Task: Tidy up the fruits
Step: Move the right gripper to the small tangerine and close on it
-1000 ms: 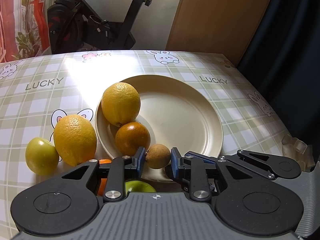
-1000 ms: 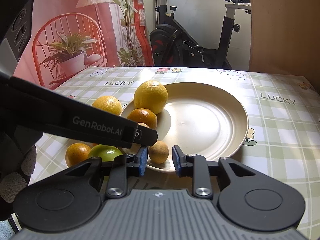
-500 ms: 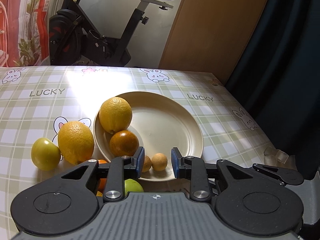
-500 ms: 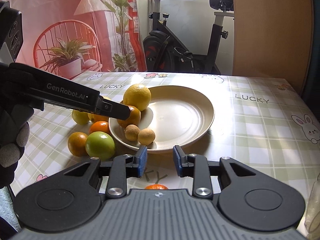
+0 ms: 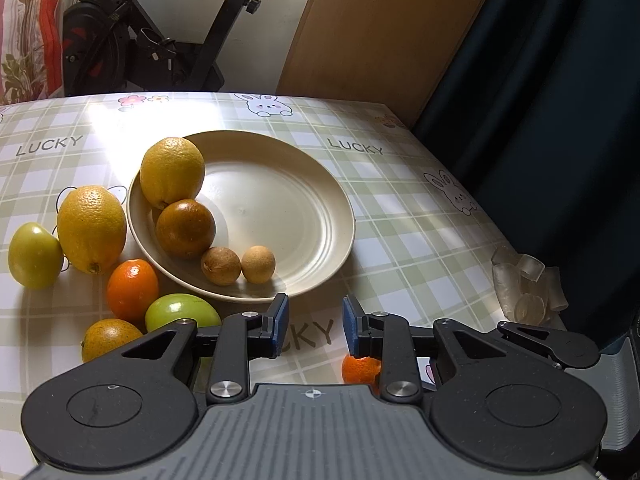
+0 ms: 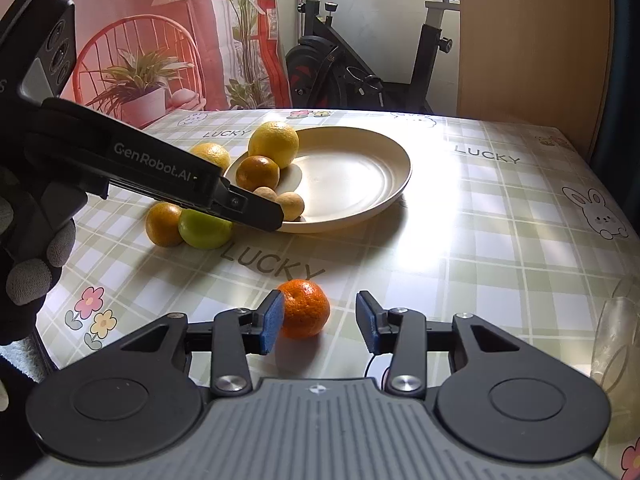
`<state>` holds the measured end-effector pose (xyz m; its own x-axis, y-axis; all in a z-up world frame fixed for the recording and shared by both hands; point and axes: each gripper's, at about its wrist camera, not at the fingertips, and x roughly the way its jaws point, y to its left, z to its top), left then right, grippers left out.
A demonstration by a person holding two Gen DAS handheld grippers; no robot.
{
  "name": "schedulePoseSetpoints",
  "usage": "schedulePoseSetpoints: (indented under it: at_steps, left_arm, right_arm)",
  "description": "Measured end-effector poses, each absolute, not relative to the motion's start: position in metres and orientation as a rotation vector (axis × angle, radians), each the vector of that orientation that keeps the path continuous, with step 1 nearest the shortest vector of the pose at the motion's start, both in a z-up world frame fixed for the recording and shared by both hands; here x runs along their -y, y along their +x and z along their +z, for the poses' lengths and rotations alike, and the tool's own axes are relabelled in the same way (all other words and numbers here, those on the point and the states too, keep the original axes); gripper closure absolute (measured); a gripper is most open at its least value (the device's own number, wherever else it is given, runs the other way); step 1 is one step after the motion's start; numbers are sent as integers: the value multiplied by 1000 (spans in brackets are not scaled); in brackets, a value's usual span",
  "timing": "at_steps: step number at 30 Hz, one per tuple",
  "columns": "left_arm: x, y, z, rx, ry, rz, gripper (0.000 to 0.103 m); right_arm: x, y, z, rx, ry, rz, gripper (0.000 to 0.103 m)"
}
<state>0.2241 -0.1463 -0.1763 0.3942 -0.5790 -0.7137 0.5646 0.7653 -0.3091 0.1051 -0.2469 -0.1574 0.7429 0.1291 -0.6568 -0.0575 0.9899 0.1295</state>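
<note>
A cream plate (image 5: pixel 304 184) (image 6: pixel 372 168) holds a yellow lemon (image 5: pixel 172 172), a brownish orange (image 5: pixel 186 229) and two small brown fruits (image 5: pixel 221 266) (image 5: pixel 259 264). Left of it on the cloth lie another lemon (image 5: pixel 91 228), a yellow-green fruit (image 5: pixel 34 255), an orange mandarin (image 5: pixel 132 290), a green apple (image 5: pixel 180 312) and a dull orange (image 5: pixel 106 336). My left gripper (image 5: pixel 314 326) is open and empty, just short of the plate's near rim. My right gripper (image 6: pixel 320 322) is open, with a lone mandarin (image 6: pixel 304 308) between its fingers, against the left pad.
The table wears a green checked cloth printed LUCKY (image 6: pixel 272 264). Clear plastic pieces (image 5: pixel 524 284) lie at its right edge. An exercise bike (image 6: pixel 360 68) and a wooden panel (image 5: pixel 380 28) stand beyond the far edge. A gloved hand (image 6: pixel 28 272) holds the left gripper.
Both grippers have drawn back from the plate. The left one let go of a small brown fruit, which now rests on the plate. The right one now frames the lone mandarin.
</note>
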Motion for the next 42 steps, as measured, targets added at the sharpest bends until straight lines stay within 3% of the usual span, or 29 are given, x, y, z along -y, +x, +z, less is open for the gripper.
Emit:
schedulePoseSetpoints:
  at_steps: [5,19,42]
  left_arm:
    - [148,222,-182,-944,-24,-742,63]
    - [162,222,-202,-1050,-30,-795,62]
    - [177,211,-209,-1073,24,-884,59]
  right_arm:
    - [241,106,-163,-739,97,134,60]
    - [246,110,-176,-745,131,147,60]
    - [247,105,-177,-747,146,138,63]
